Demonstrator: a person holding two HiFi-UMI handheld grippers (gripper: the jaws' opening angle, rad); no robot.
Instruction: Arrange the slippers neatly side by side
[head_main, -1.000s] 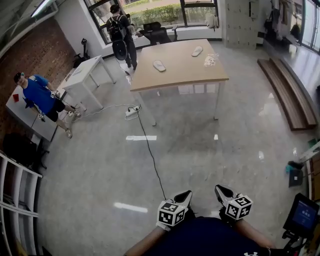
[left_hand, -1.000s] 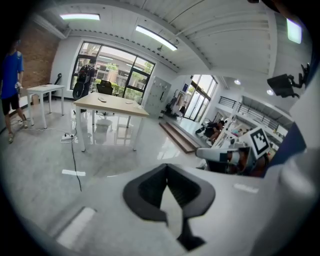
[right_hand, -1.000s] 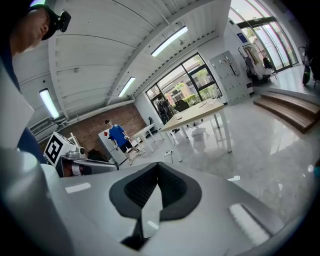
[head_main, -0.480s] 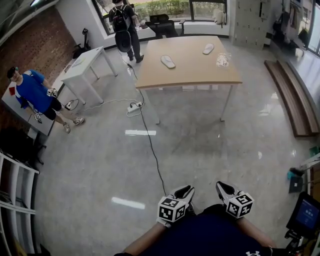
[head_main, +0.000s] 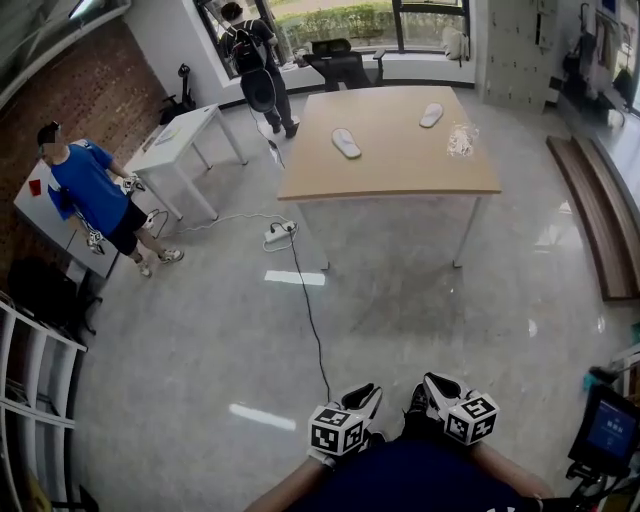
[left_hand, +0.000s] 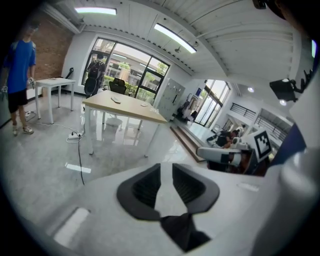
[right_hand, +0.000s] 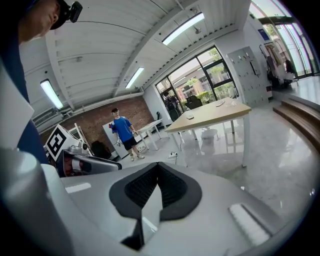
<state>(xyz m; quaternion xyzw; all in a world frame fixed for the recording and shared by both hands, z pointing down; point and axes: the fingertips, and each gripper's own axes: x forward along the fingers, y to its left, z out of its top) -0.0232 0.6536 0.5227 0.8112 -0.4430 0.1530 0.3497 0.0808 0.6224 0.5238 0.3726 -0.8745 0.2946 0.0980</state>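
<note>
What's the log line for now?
left gripper: just opened, empty | right gripper: shut, empty | near slipper, far slipper: apart on table

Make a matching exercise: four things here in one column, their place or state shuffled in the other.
1. left tongs
2. right tongs
3. slippers
4. power strip

a. on the floor
b. shut, empty
c. apart on the wooden table
d. slightly open, empty

Pairs: 1-d, 2-b, 3-c, 4-a.
The left tongs have just been opening, with nothing between them.
</note>
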